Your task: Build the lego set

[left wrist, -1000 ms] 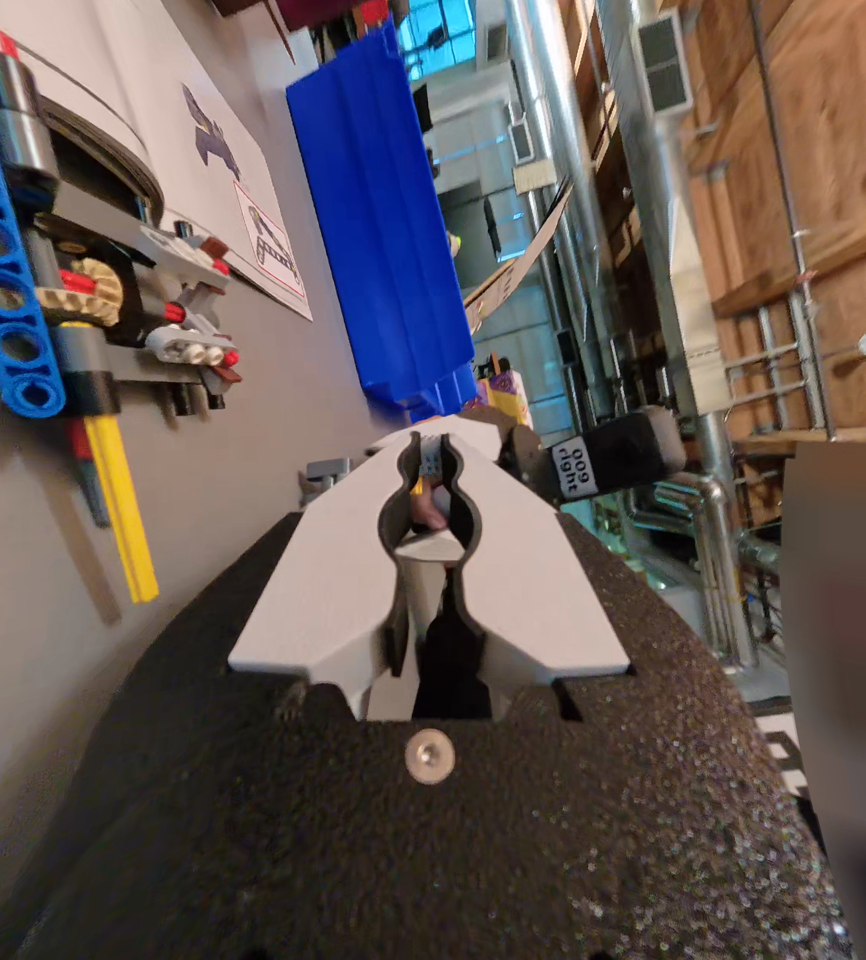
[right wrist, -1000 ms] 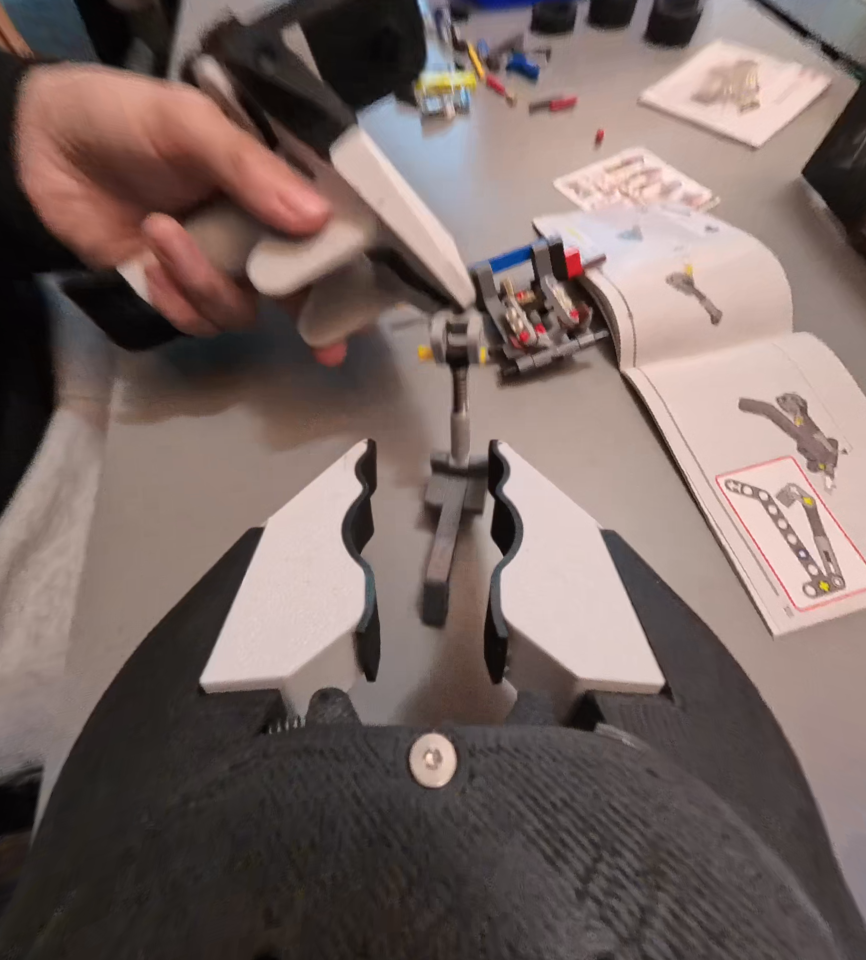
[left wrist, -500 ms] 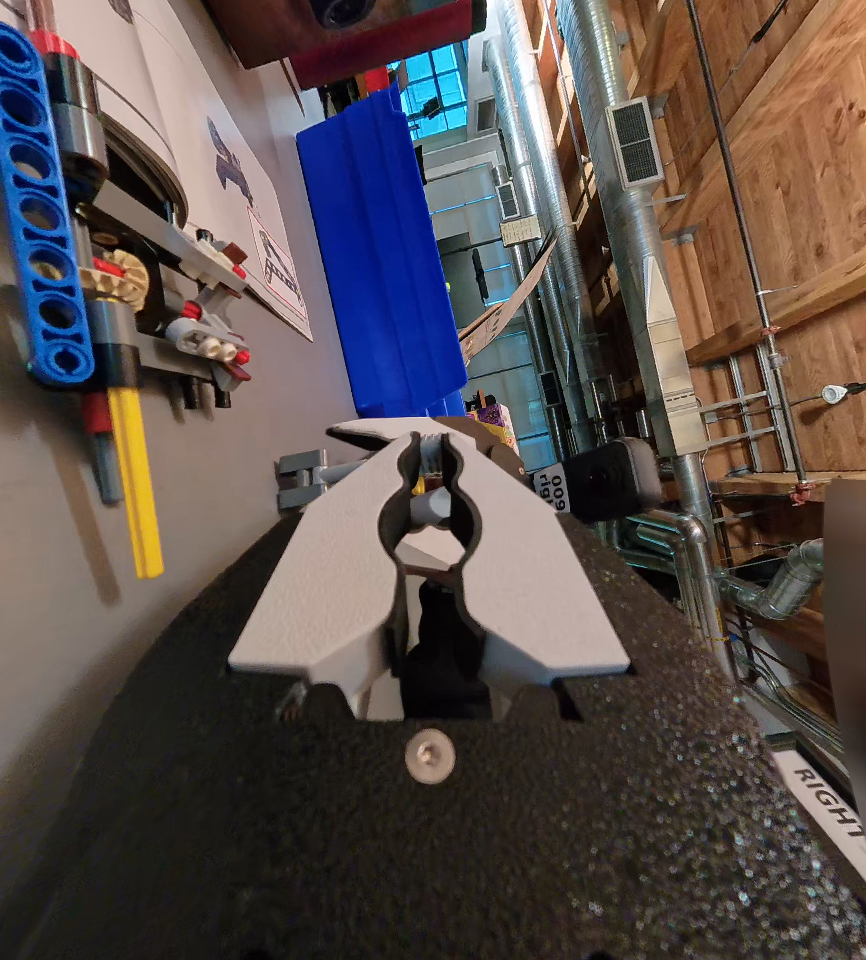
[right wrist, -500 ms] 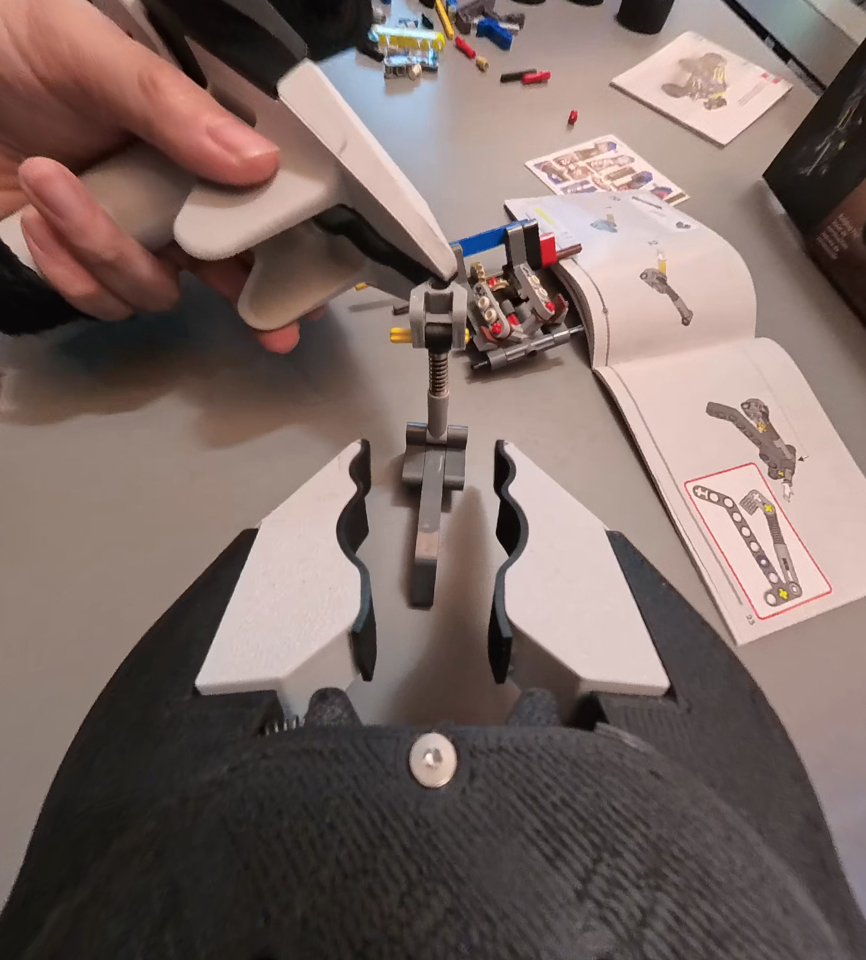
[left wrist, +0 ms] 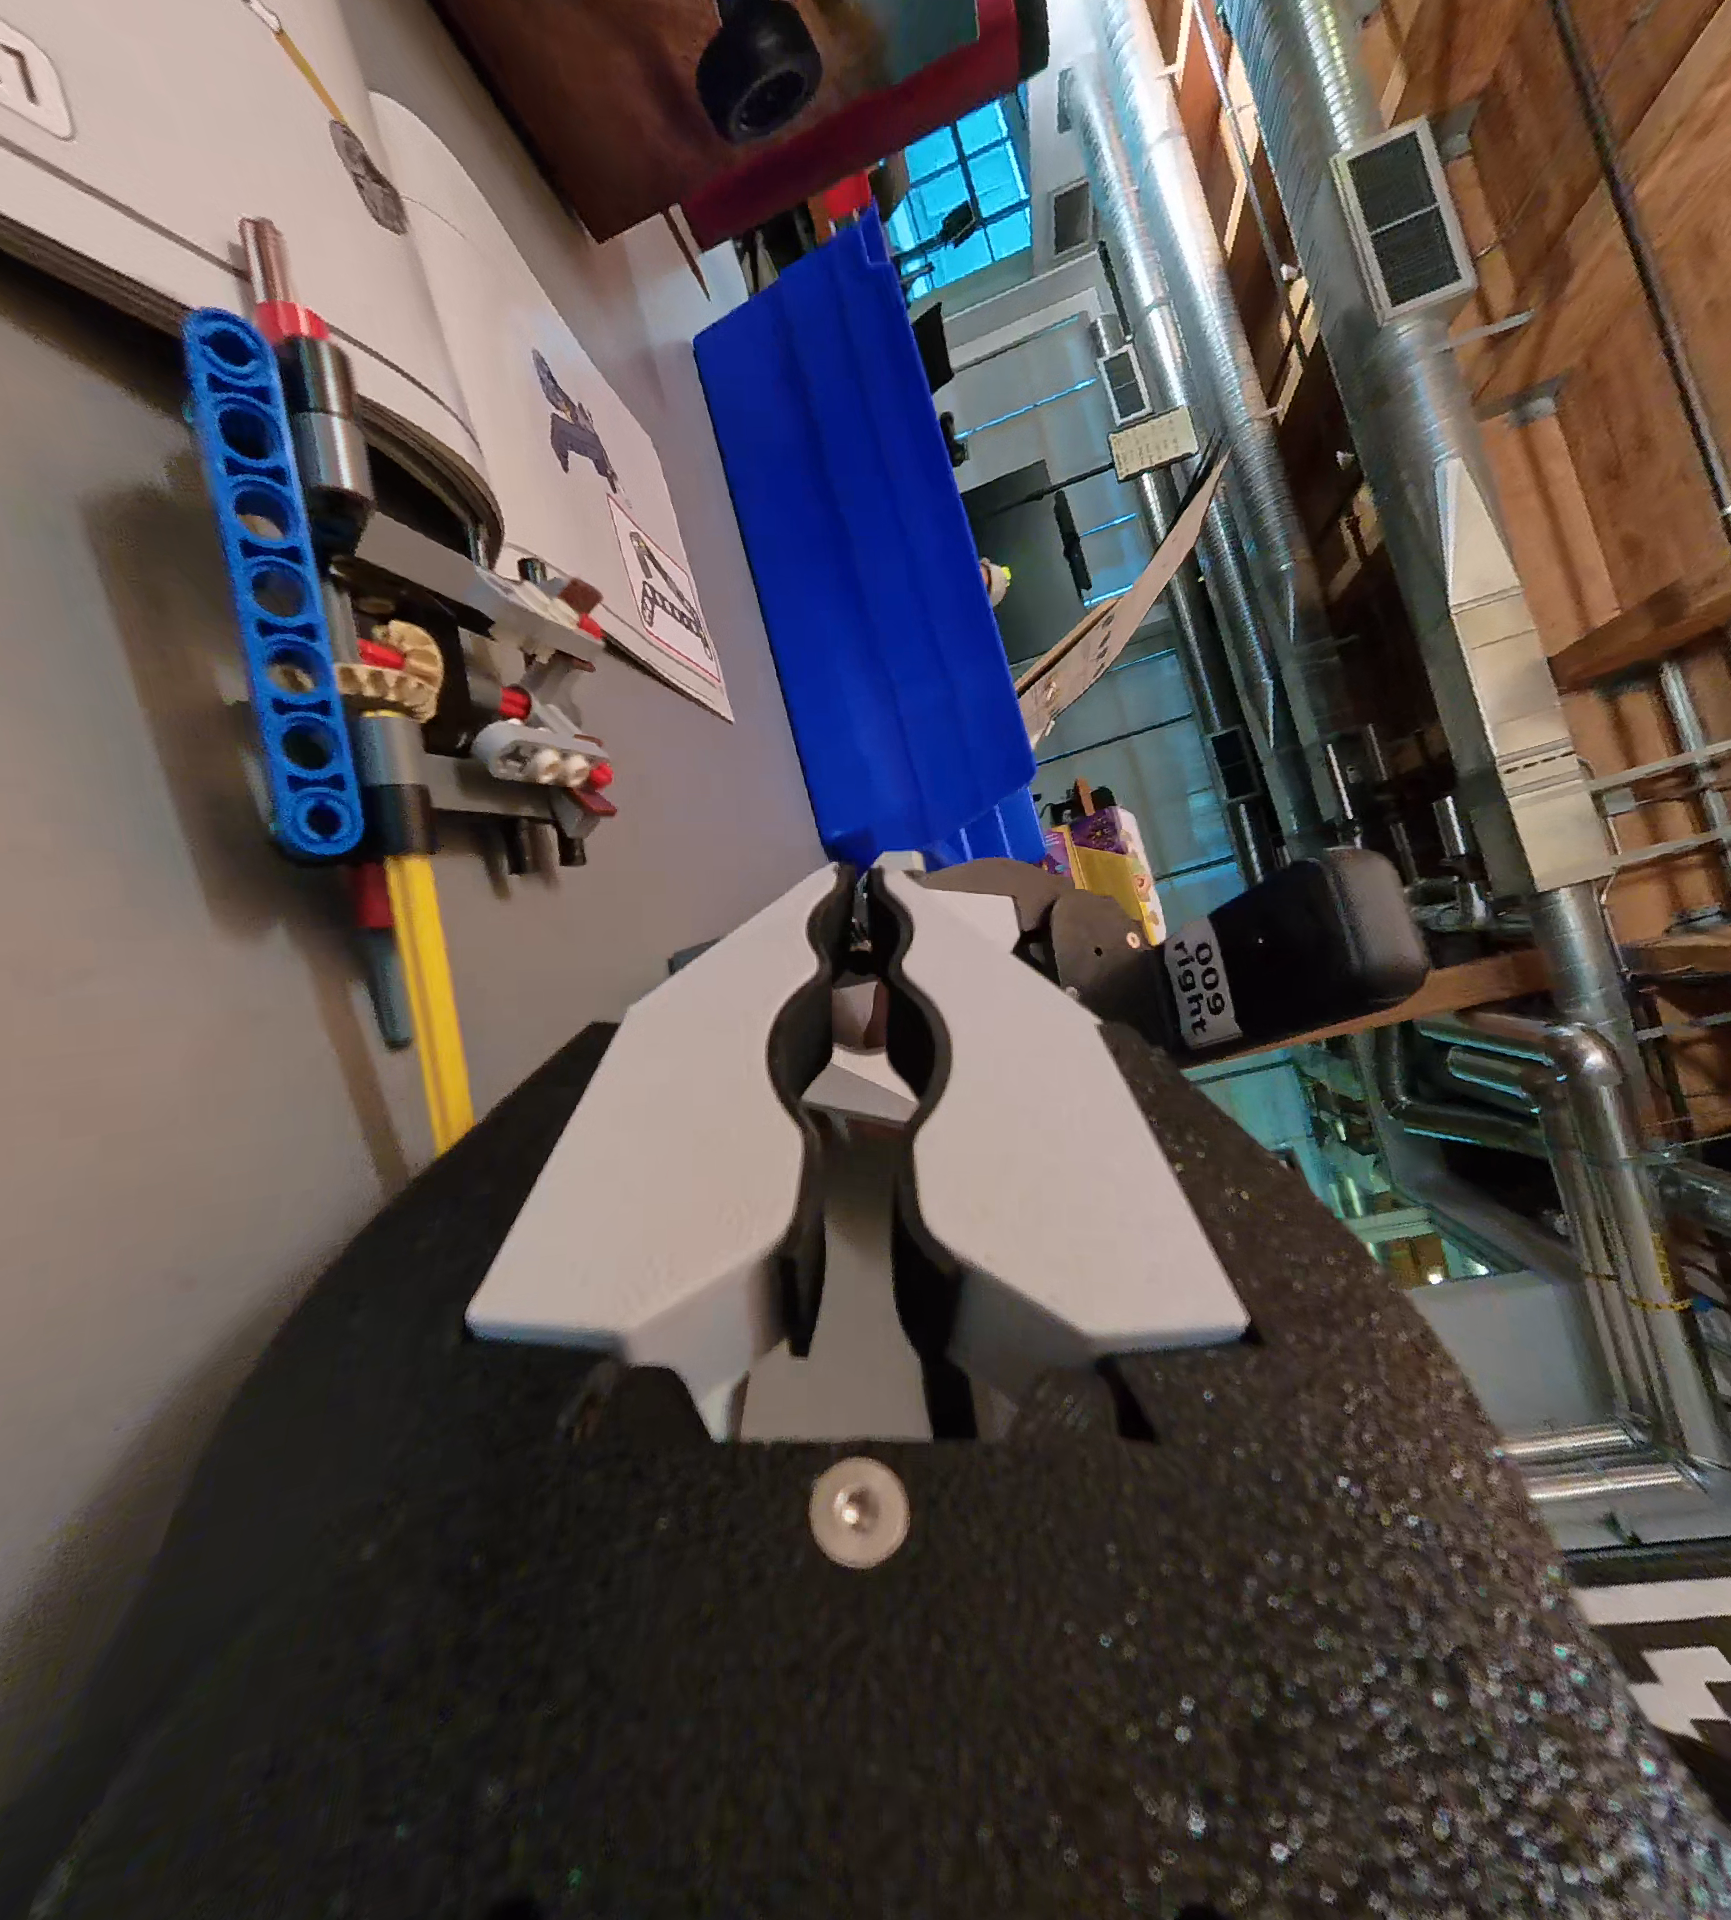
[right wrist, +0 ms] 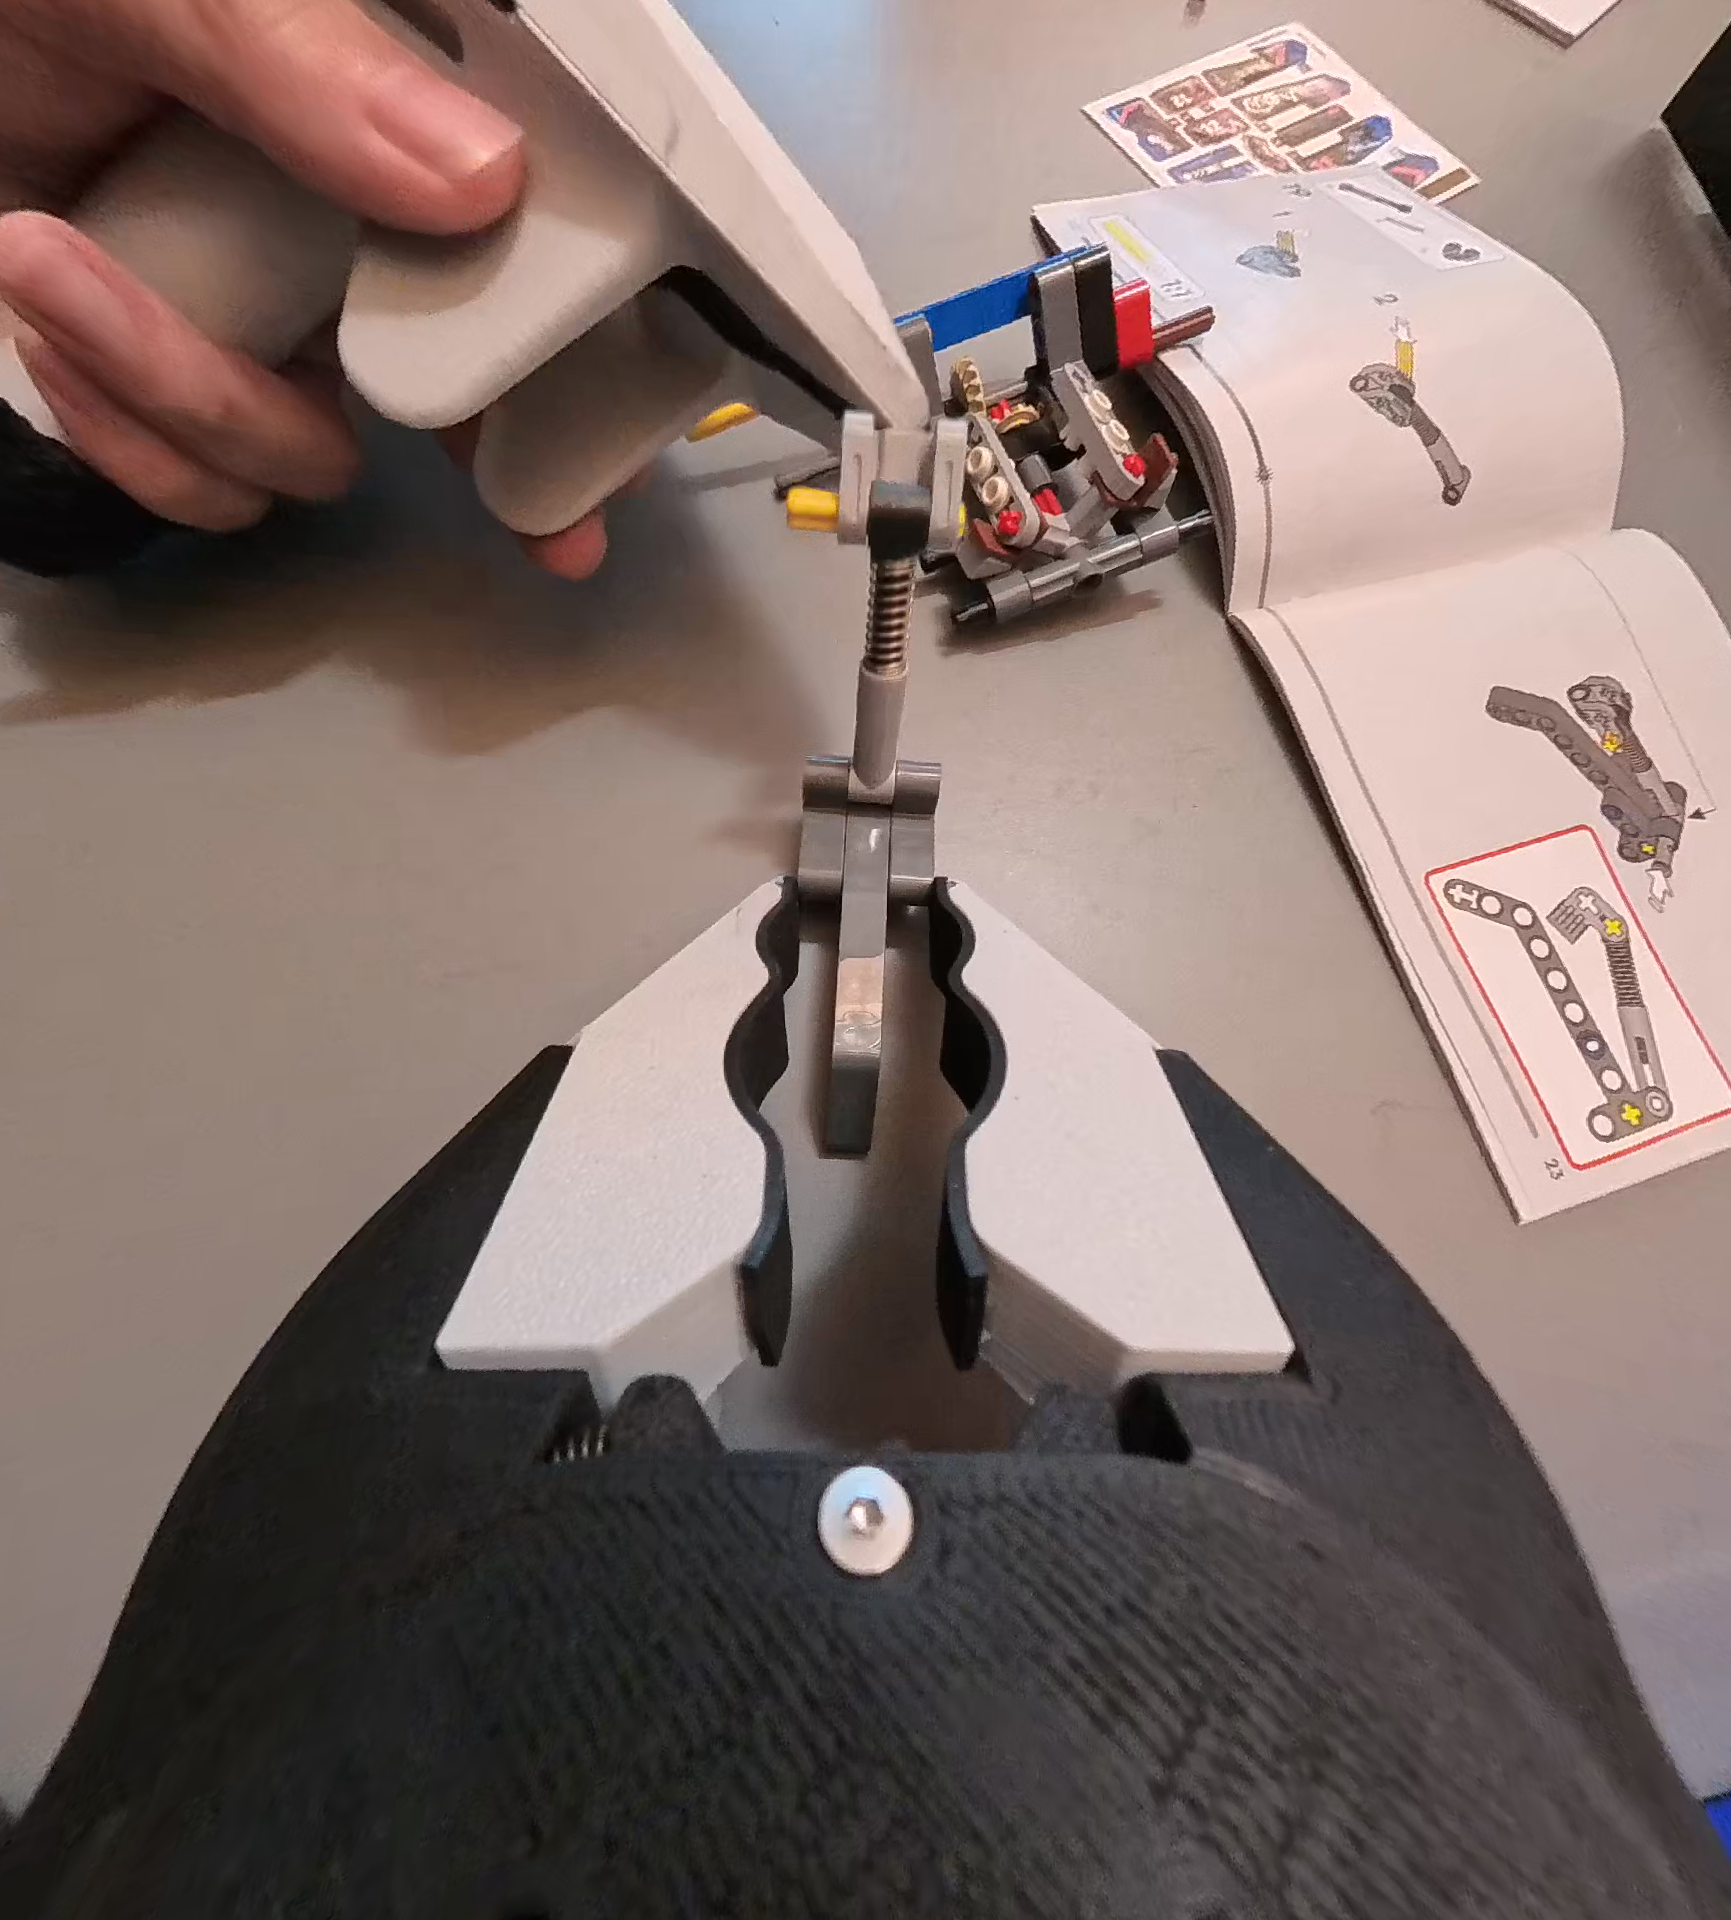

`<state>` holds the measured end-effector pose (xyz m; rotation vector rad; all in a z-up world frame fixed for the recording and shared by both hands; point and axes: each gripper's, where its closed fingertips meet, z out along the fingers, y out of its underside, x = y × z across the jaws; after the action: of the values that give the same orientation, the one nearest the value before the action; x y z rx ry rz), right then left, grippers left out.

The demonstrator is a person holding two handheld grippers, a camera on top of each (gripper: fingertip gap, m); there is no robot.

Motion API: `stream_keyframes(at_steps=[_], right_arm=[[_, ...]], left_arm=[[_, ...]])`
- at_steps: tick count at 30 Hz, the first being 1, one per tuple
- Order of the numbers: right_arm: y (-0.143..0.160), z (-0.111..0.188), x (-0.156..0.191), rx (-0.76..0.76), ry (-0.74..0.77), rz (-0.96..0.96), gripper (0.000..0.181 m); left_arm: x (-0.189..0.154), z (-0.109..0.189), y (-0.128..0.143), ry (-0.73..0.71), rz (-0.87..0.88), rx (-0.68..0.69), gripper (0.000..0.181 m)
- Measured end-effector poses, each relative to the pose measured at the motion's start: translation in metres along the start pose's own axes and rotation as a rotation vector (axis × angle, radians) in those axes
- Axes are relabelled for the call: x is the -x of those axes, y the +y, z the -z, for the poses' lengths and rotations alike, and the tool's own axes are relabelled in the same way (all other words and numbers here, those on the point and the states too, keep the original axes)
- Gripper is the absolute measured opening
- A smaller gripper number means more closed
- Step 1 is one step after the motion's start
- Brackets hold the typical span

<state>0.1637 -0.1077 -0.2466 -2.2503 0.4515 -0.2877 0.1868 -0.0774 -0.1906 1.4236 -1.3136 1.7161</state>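
Right tool (right wrist: 863,904) now closed on grey beam (right wrist: 856,997)

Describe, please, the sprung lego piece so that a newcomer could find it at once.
Start at the open instruction booklet on the grey table; left of it lies a multicoloured lego assembly. Nearer the camera, the shock absorber spans both grippers, alone in having a bare metal coil spring.
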Motion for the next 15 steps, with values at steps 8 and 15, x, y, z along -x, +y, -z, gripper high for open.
stream_keyframes(at_steps=[8, 15], right_arm=[[0.0013, 0.0016, 0.0022, 0.000, -0.018, -0.017, 0.023], [0.0013, 0.0019, 0.0037, 0.000, -0.026, -0.016, 0.023]], left_arm=[[-0.0045, 0.0000, 0.0033, 0.013, -0.066, 0.032, 0.000], [-0.0041, -0.0011, 0.0056, -0.016, -0.121, 0.050, 0.000]])
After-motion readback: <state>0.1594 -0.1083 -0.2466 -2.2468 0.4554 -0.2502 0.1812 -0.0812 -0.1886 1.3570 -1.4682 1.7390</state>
